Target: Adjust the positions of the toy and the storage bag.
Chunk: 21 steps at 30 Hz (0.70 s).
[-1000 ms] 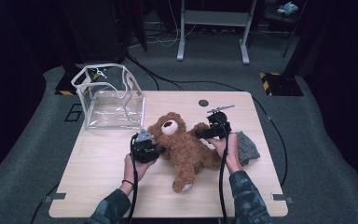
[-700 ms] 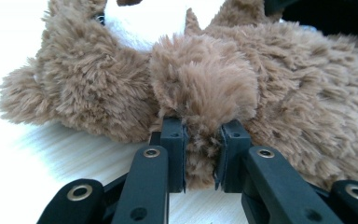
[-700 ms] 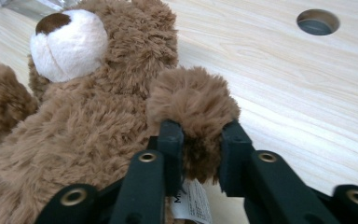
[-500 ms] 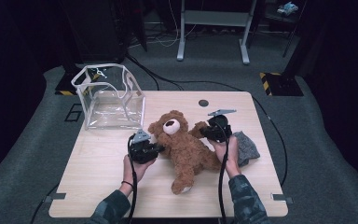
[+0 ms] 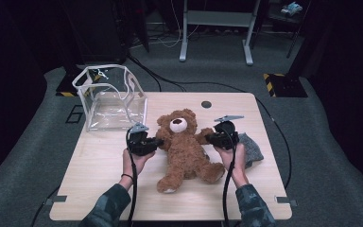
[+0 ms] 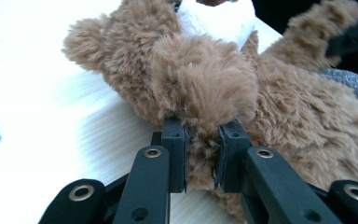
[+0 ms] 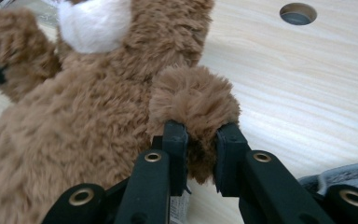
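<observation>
A brown teddy bear (image 5: 186,146) lies on its back in the middle of the wooden table (image 5: 99,189), head toward the far side. My left gripper (image 5: 158,142) is shut on the bear's arm at the picture's left; in the left gripper view the pads (image 6: 175,154) squeeze that furry arm (image 6: 205,88). My right gripper (image 5: 209,137) is shut on the other arm. Its jaws have just been closing, and in the right gripper view the paw (image 7: 196,102) sits pinched between them.
A clear plastic box (image 5: 111,97) with an open top stands at the table's far left corner. A grey cloth (image 5: 251,149) lies just right of my right hand. A round cable hole (image 5: 206,104) sits near the far edge.
The right gripper's jaws have closed onto the bear's arm. Both hands have shifted a little, and the bear has moved slightly with them.
</observation>
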Each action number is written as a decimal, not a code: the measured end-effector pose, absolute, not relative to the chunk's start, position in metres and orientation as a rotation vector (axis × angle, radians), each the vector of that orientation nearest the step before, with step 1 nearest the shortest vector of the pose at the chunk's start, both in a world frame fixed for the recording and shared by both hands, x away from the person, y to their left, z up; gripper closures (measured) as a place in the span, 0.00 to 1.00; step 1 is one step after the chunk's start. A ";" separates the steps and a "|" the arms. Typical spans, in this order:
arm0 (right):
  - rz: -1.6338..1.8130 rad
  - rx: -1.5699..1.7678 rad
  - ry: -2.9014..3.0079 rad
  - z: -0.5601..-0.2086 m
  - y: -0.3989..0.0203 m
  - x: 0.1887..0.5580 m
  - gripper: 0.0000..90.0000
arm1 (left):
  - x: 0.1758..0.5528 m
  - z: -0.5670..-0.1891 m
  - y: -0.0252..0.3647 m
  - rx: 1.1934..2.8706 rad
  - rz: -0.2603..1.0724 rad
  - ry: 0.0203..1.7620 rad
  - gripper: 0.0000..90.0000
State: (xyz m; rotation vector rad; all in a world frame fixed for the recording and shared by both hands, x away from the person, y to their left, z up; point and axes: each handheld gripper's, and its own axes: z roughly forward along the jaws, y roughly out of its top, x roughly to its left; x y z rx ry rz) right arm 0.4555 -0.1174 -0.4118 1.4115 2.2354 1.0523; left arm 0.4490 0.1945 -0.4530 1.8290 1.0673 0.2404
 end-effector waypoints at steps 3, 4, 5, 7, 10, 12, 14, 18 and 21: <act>1.039 1.407 2.245 -0.417 -0.114 0.451 0.86 | 0.454 -0.456 0.197 1.826 0.221 1.111 0.84; 1.042 1.413 2.248 -0.420 -0.112 0.450 0.85 | 0.455 -0.458 0.198 1.838 0.212 1.126 0.83; 1.029 1.407 2.259 -0.423 -0.110 0.449 0.84 | 0.456 -0.459 0.198 1.836 0.208 1.136 0.81; 1.032 1.394 2.261 -0.425 -0.106 0.447 0.82 | 0.457 -0.461 0.200 1.834 0.205 1.156 0.75; 1.062 1.386 2.259 -0.425 -0.106 0.446 0.77 | 0.455 -0.459 0.205 1.835 0.233 1.202 0.60; 1.070 1.404 2.249 -0.424 -0.106 0.445 0.75 | 0.451 -0.451 0.208 1.826 0.271 1.232 0.47; 1.063 1.379 2.253 -0.423 -0.107 0.444 0.71 | 0.450 -0.443 0.210 1.813 0.297 1.236 0.39; 1.082 1.390 2.242 -0.423 -0.110 0.442 0.63 | 0.449 -0.423 0.207 1.796 0.324 1.231 0.32; 1.084 1.388 2.228 -0.422 -0.114 0.437 0.51 | 0.449 -0.411 0.198 1.812 0.333 1.212 0.27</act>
